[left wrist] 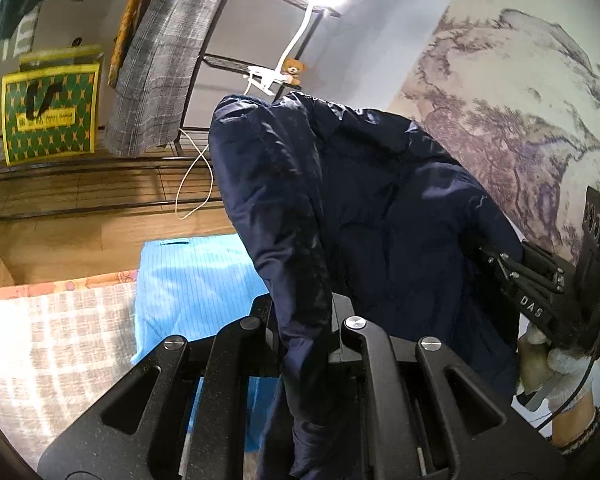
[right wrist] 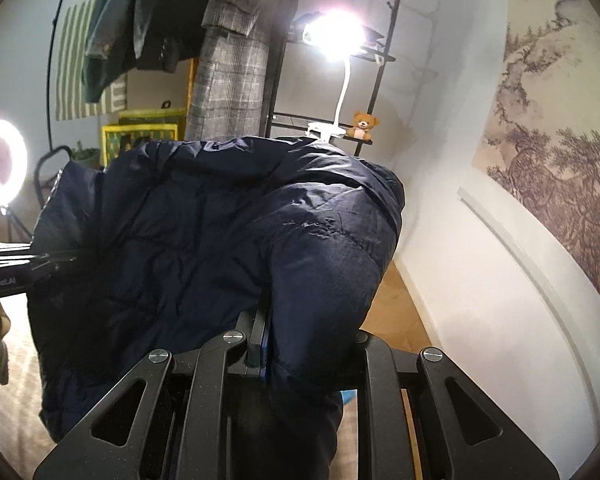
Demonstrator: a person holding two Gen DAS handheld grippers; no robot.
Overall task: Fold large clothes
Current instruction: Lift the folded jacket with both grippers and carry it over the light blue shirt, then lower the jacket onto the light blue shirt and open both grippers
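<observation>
A dark navy padded jacket (left wrist: 380, 208) hangs in the air between both grippers. My left gripper (left wrist: 304, 320) is shut on a fold of it, the fabric draping down between the fingers. My right gripper (right wrist: 300, 340) is shut on another part of the jacket (right wrist: 204, 224), which bulges over its fingers. The right gripper also shows at the right edge of the left wrist view (left wrist: 540, 292), held by a gloved hand. The left gripper shows at the left edge of the right wrist view (right wrist: 28, 268).
A light blue striped cloth (left wrist: 196, 280) lies on a checked bed cover (left wrist: 52, 340) below. A clothes rack with a grey checked garment (right wrist: 232, 72), a lamp (right wrist: 336, 32) and a teddy bear (right wrist: 364, 124) stands behind. A ring light (right wrist: 4, 168) glows at left. A wall mural (right wrist: 560, 152) is at right.
</observation>
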